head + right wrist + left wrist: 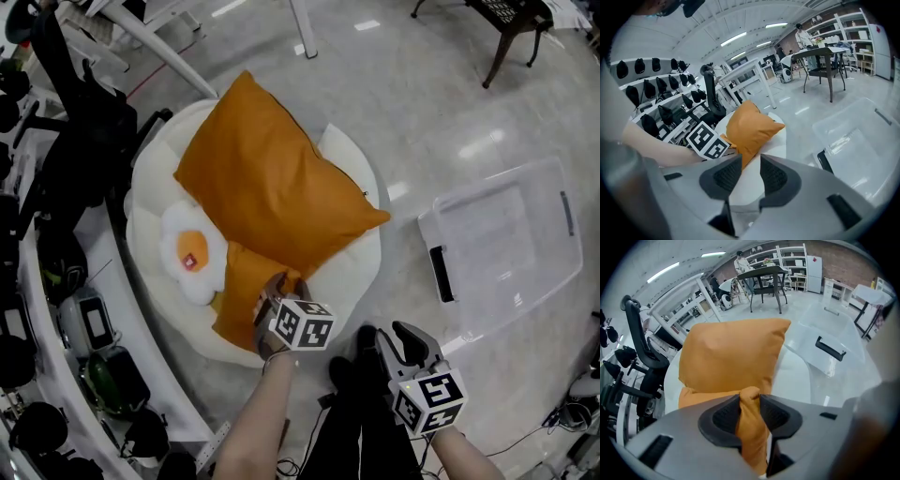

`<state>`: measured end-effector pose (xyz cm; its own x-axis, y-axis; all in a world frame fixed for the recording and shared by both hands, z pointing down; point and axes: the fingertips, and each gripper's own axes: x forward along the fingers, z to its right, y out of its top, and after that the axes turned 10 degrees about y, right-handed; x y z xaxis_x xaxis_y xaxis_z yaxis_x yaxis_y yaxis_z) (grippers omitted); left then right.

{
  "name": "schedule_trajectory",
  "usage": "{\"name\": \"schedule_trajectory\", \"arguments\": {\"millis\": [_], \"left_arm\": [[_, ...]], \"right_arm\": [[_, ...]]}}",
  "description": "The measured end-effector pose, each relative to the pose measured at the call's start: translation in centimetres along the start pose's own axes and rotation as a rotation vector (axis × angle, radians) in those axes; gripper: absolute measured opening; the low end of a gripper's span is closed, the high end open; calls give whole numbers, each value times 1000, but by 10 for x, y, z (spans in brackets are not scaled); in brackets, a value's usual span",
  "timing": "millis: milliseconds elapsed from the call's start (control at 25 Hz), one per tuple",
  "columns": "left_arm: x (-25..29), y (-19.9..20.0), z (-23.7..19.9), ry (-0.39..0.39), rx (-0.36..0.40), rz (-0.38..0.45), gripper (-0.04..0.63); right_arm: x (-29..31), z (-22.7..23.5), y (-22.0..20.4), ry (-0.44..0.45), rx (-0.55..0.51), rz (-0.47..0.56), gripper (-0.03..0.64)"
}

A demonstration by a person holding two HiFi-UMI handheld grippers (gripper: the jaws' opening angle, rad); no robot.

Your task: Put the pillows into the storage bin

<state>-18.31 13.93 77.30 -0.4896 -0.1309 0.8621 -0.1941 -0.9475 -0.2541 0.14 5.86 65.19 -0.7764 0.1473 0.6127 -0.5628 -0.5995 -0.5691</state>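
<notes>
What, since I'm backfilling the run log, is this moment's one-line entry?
left claw: shut on lower orange pillow corner | right claw: open, empty | storage bin: empty, on floor

Our left hand-held gripper (pixel 750 403) reaches forward at the end of our bare forearm (pixel 251 427), its jaws pinched tight on a fold of the orange pillow (pixel 751 430). Our right hand-held gripper (pixel 749 173) sits to the right of it and nearer our body, jaws apart with nothing gripped between them.
</notes>
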Motion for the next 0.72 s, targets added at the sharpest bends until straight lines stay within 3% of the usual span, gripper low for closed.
{"name": "schedule_trajectory", "arguments": {"millis": [360, 720], "left_arm": [[-24, -8, -18, -38, -84, -20, 55], [-111, -8, -44, -3, -162, 103, 48]], "right_arm": [[-11, -3, 11, -4, 12, 10, 114], [-49, -21, 25, -20, 20, 47, 106]]}}
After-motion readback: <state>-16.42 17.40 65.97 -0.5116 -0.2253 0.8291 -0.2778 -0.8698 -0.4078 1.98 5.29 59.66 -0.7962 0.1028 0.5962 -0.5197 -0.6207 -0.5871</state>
